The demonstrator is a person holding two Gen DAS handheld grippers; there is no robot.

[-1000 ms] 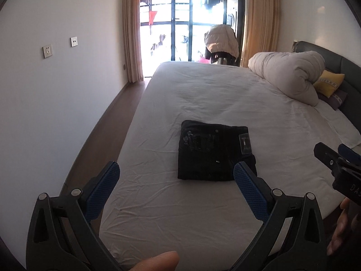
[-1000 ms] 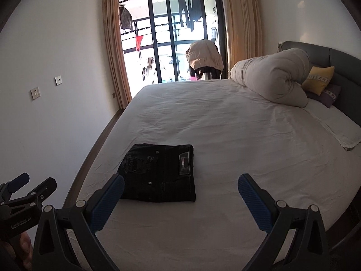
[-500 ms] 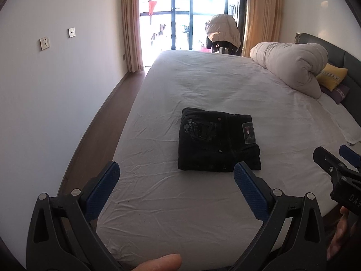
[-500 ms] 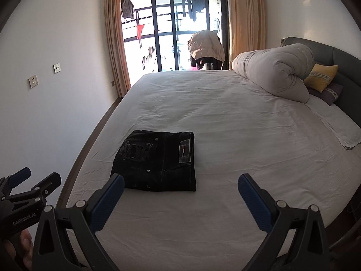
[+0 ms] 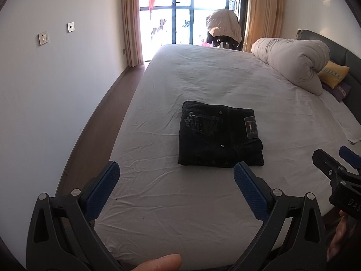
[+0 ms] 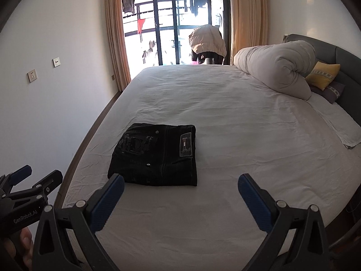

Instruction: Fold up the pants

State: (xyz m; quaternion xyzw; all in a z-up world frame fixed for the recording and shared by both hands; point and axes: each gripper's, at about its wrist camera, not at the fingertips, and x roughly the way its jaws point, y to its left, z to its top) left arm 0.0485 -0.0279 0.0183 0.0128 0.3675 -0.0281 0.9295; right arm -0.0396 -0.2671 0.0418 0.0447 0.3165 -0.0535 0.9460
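Both grippers are drawing back from the bed [image 5: 171, 205], so the one pair of folded black pants [image 5: 220, 135] is sitting farther up in each wrist view than it was a second ago. The left gripper [image 5: 176, 171] is hovering above the near edge of the sheet with its two blue-padded fingers [image 5: 249, 187] spread wide and nothing between them. The right gripper [image 6: 180, 184] is likewise hanging wide apart and empty, clear of the cloth.

The pants are lying flat as a single neat rectangle on the white sheet, toward the wall side of the bed and well apart from the headboard end. One rectangular label [image 6: 185, 144] is showing on the top layer, and two small metal studs are glinting on the denim.

One rolled duvet [image 6: 277, 67] is resting at the head of the bed, with one yellow cushion [image 6: 322, 74] just beside it. Two wall plates [image 5: 43, 38] are showing on the left wall. Two curtains [image 6: 116, 29] are framing the glass balcony door. One fingertip [image 5: 161, 263] is peeking in at the bottom of the left wrist view.
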